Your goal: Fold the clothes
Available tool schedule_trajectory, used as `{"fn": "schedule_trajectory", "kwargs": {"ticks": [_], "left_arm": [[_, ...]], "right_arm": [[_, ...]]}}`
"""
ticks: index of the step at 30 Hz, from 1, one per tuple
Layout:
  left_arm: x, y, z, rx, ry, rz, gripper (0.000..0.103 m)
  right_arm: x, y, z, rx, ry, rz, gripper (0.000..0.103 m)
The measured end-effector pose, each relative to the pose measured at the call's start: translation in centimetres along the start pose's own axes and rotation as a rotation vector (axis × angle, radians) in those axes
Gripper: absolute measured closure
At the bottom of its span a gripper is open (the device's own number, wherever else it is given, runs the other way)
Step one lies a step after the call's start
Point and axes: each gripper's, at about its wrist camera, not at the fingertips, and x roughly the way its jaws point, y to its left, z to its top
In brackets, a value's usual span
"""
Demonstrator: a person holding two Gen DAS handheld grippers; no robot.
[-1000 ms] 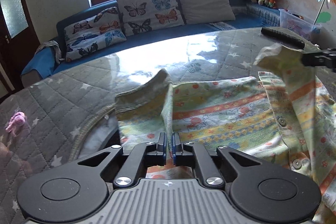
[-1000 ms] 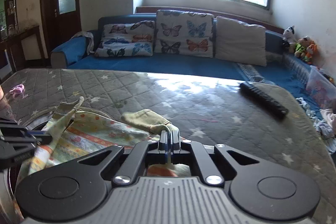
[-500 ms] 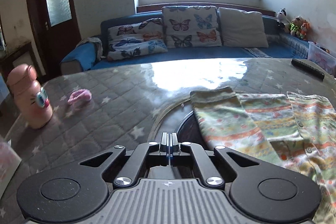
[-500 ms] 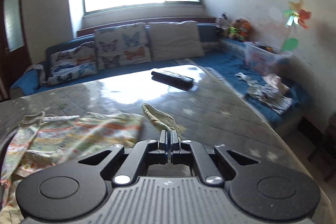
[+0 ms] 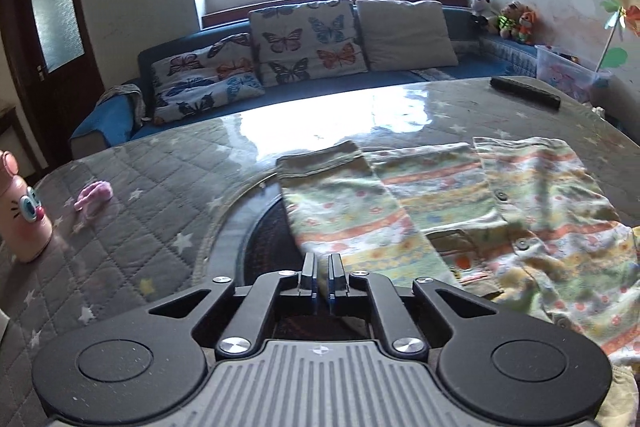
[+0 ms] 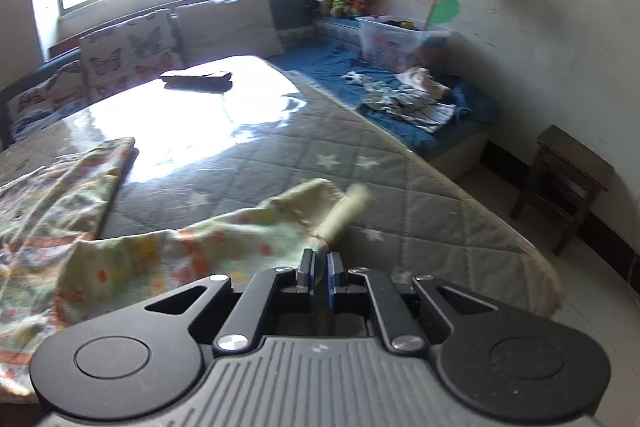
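A child's button shirt [image 5: 440, 187] with orange, green and yellow stripes lies spread on the grey quilted table [image 5: 140, 187]. Its left sleeve [image 5: 332, 195] is laid flat over the body. My left gripper [image 5: 322, 269] hovers just off the shirt's near edge; its jaws are opening, with a narrow gap and nothing between them. In the right wrist view the shirt [image 6: 160, 259] trails to the left. My right gripper [image 6: 320, 263] pinches the other sleeve [image 6: 340, 215] near its cuff, which sticks out blurred ahead of the fingers. Those jaws are opening with the cloth between them.
A black remote [image 5: 524, 91] lies at the table's far side. A pink bottle [image 5: 20, 219] and a small pink item [image 5: 96, 197] sit at the left. The blue sofa [image 5: 320, 95] holds cushions, loose clothes [image 6: 408, 99] and a plastic box [image 6: 396, 39]. A dark stool [image 6: 568, 183] stands past the table's right edge.
My left gripper let go of the left sleeve, drew back from the shirt and parted slightly. My right gripper swung to the right with the other sleeve, drawing it out towards the table's right edge.
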Motion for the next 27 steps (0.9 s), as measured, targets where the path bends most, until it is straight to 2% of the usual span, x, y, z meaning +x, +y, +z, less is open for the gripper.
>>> {"fn": "schedule_trajectory", "kwargs": {"ticks": [1,3,5,8,9,12,17,19,24,27], "left_arm": [[0.0,-0.3,0.1,0.006,-0.002,-0.002,0.089],[0.1,-0.8,0.4,0.019,-0.007,0.0,0.072],[0.3,-1.2,0.7,0.028,-0.011,-0.002,0.066],[0.7,-1.8,1.2,0.04,-0.016,-0.005,0.062],[1.1,-2.0,1.4,0.042,-0.013,-0.007,0.061],[2.2,-2.5,2.0,0.048,-0.001,-0.012,0.059],[4.4,-3.3,3.4,0.062,0.011,-0.014,0.051],[5.5,-3.7,4.1,0.077,0.01,-0.016,0.048],[9.3,-4.2,5.9,0.069,0.014,0.015,0.047],[11.6,-3.5,7.1,0.018,0.036,0.021,0.047]], "right_arm": [[0.0,-0.3,-0.1,0.01,-0.003,-0.016,0.095],[-0.4,-0.5,0.1,0.007,-0.031,-0.037,0.094],[-0.7,-0.3,0.6,-0.012,-0.068,-0.046,0.094],[-0.5,1.0,1.3,-0.069,-0.089,-0.02,0.089],[0.0,1.4,1.4,-0.076,-0.076,0.0,0.085],[1.4,2.5,1.4,-0.097,-0.031,0.063,0.083],[3.7,3.3,0.9,-0.091,0.036,0.074,0.078],[4.0,3.2,0.8,-0.084,0.031,0.07,0.069],[4.4,2.7,1.0,-0.061,0.028,0.08,0.066],[4.5,2.8,0.9,-0.065,0.017,0.087,0.062]]}}
